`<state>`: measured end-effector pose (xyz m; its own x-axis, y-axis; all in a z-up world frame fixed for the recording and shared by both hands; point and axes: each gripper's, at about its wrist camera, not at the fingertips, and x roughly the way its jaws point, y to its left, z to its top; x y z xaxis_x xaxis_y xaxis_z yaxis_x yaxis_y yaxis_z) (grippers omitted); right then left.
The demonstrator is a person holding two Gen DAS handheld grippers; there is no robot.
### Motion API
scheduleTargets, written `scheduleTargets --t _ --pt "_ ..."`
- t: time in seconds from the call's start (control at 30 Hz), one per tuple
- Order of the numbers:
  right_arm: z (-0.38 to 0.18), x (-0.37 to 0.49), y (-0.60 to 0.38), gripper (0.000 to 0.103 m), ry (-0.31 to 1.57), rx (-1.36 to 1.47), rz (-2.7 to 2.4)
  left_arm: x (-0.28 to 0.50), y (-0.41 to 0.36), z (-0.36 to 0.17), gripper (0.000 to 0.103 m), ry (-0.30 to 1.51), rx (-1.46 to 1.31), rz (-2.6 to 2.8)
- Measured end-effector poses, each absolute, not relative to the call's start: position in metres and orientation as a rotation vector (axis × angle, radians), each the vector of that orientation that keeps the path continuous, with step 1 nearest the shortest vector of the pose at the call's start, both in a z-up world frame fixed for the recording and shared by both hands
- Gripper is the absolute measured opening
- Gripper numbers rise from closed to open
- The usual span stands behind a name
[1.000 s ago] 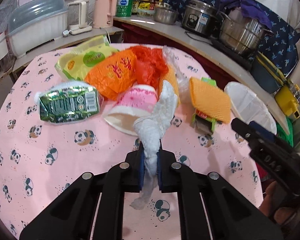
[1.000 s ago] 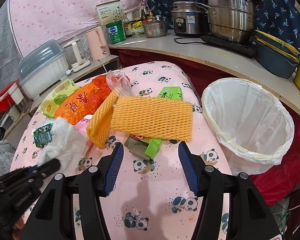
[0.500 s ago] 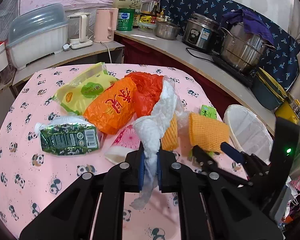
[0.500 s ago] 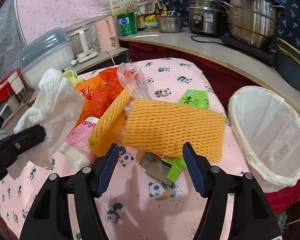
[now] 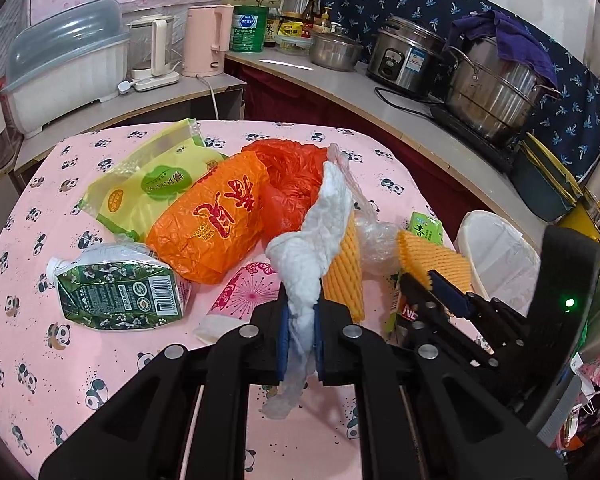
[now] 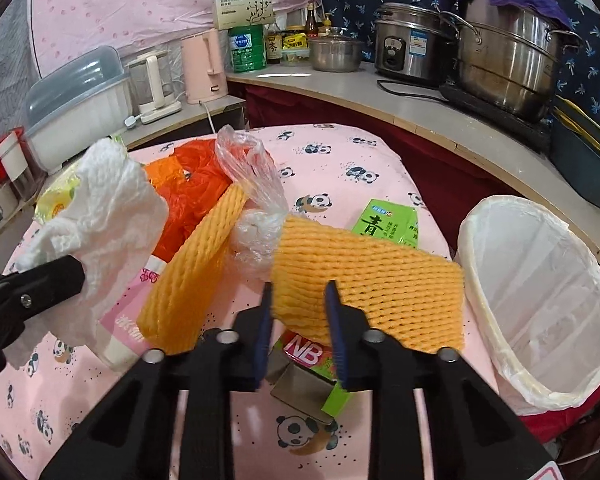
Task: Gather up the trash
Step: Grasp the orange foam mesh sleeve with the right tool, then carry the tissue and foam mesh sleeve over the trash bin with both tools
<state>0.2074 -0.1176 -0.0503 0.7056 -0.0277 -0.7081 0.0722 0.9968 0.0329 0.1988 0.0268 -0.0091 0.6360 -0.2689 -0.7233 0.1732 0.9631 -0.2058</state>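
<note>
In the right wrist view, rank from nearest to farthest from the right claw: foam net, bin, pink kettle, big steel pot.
1. foam net, between the pads.
2. bin, right.
3. pink kettle, far left counter; big steel pot, far right. Too close to call.

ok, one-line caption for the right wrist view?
Right tongs closing on orange foam net, lined trash bin alongside; left tongs hold crumpled tissue.

A tissue [image 5: 320, 240] stood up ahead between the left claw [image 5: 300, 332] pads. Left of that claw lay a drink pouch [image 5: 116, 294], bags [image 5: 208, 220] behind it. The foam net [image 6: 364, 292] sat in the right claw [image 6: 300, 320], a lined bin [image 6: 540, 300] to its right, off the worktop [image 6: 340, 160] edge.
</note>
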Motion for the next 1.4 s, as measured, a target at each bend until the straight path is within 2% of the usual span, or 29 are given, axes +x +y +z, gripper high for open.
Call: scheduleTargets --t 0.17,0.6,1.4 --pt "-0.035 0.198 -0.131 0.010 0.748 0.100 -0.060 0.193 0.018 0.001 0.009 0.824 -0.109 -0.268" --pt "0.016 0.154 -0.196 0.009 0.632 0.194 -0.132 0.166 -0.043 0.026 0.009 0.784 -0.033 -0.346" --pt "0.016 0.104 -0.344 0.009 0.561 0.346 -0.312 0.164 -0.197 0.008 0.010 0.831 0.126 -0.549"
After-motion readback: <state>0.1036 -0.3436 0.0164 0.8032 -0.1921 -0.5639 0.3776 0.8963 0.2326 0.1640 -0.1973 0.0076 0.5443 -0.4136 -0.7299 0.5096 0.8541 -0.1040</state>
